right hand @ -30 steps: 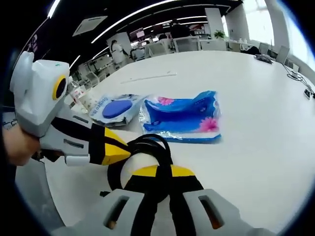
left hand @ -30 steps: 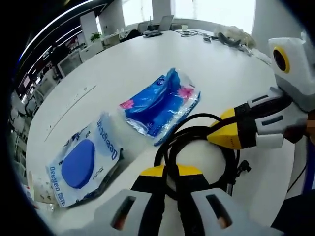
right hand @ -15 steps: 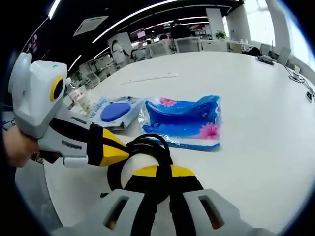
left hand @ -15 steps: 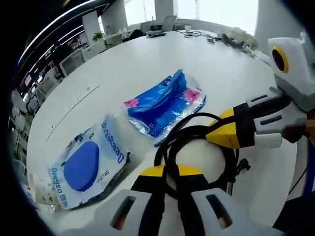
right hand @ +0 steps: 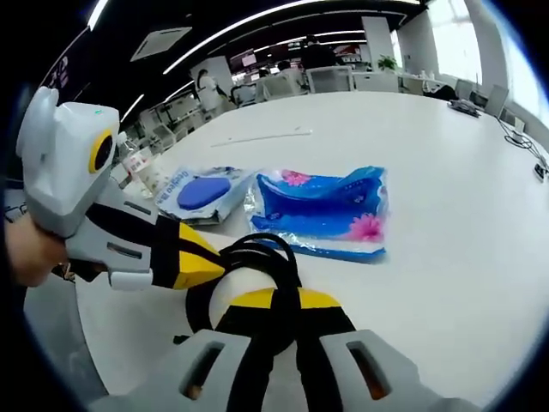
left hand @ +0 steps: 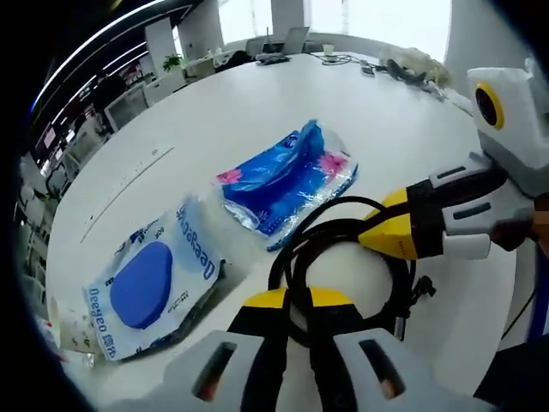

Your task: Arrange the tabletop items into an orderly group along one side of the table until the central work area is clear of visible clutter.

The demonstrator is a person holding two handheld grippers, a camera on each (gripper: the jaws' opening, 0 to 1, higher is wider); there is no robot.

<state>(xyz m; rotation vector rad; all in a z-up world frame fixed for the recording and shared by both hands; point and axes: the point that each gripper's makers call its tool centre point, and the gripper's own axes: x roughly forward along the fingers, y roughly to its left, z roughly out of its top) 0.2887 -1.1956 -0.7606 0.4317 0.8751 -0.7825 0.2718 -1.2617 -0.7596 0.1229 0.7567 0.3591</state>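
A coiled black cable (left hand: 343, 257) lies on the white table (left hand: 257, 112), and both tongs are closed on it: the left gripper (left hand: 300, 313) pinches one side of the coil, and the right gripper (left hand: 382, 236) bites the coil from the opposite side. Just beyond the cable sits a blue tissue pack (left hand: 287, 184), and past that a wet-wipe pack (left hand: 150, 287) with a blue oval lid. The left gripper view adds a laptop (left hand: 287, 39) at the table's far edge; the right gripper view shows office desks (right hand: 283, 81) beyond the table
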